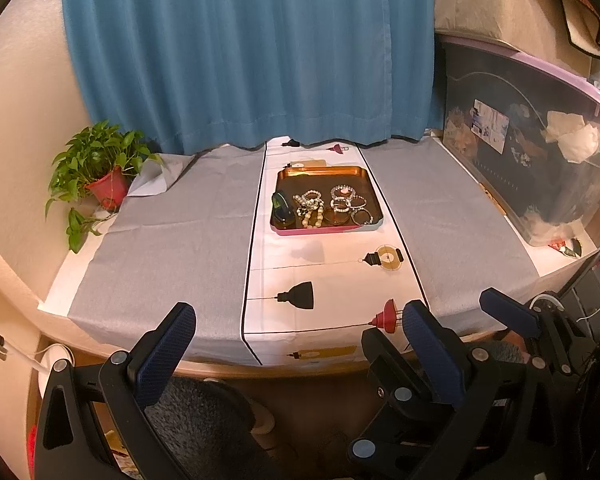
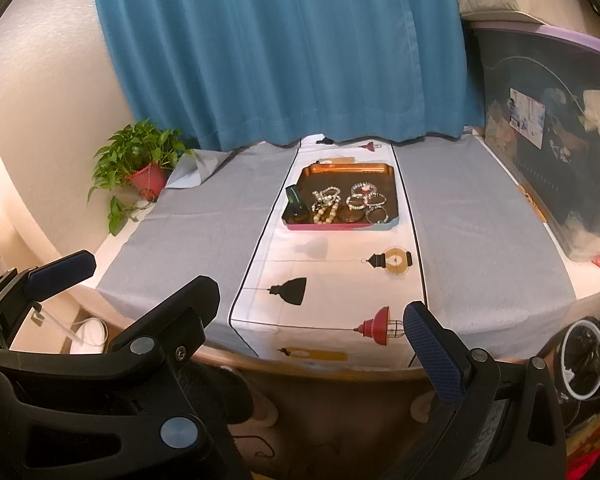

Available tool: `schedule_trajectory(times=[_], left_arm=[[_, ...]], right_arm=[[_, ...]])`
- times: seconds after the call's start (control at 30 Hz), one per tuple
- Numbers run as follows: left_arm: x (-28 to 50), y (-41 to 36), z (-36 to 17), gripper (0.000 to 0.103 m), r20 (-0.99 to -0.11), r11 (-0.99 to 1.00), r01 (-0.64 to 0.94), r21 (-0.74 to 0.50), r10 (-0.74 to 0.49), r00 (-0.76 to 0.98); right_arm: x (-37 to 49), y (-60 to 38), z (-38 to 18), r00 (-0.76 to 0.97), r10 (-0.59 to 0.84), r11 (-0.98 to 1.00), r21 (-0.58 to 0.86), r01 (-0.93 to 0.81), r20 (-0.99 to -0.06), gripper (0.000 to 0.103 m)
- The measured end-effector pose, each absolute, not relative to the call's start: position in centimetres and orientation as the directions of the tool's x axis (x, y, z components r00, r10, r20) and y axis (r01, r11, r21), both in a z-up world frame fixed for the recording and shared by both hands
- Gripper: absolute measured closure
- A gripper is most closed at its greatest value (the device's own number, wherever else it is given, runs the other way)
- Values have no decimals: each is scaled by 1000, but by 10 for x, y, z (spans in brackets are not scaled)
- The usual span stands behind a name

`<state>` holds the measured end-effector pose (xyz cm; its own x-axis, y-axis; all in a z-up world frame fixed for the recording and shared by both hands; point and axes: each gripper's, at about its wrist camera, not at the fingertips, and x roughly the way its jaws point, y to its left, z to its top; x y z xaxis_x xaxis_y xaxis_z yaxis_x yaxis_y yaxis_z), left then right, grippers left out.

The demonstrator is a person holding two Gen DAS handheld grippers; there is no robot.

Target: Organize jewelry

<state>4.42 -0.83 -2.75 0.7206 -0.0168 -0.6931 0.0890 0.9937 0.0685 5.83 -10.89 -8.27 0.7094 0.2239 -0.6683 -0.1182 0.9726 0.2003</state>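
Grippers, two, both mine to steer: left gripper [image 1: 300,340] with fingers spread wide and nothing between them; right gripper [image 2: 312,316] likewise spread and empty. Both hang off the near edge of the table [image 1: 160,240], well apart from the work.

Item 1: tray [image 2: 394,184], one, shallow, orange inside with a pink near rim. It sits on the white lamp-print runner [image 1: 332,280] toward the far half of the table. Rigid and light, I judge; best taken by a rim.

Item 2: jewelry, all inside the tray.
- Bead strand, cream [image 1: 314,216], one heap at centre, with a paler sparkly strand [image 1: 308,200] tangled above it. Limp and likely to trail or snag; I would pinch a single loop where it stands clear of the pile.
- Bangles or bracelets [image 1: 352,204], right half, overlapping. I count roughly five rings, though the overlap keeps me from being sure. Thin, stiff, probably slippery; grip across one band at its outer edge.
- Dark green piece [image 1: 281,208], one, left side; what it is I cannot tell.

Item 3: surroundings. Potted plant [image 2: 148,164], one, far left corner. Blue curtain [image 2: 280,48], one. Clear storage bin [image 1: 540,160], one, along the right.
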Motion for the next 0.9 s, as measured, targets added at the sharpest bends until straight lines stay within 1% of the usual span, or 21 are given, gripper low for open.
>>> schedule_trajectory(times=[0.9], left_arm=[[45, -8, -27, 0, -691, 994, 88, 66, -18, 722]], right_arm=[[58, -109, -82, 709, 226, 972, 200, -120, -668, 2]])
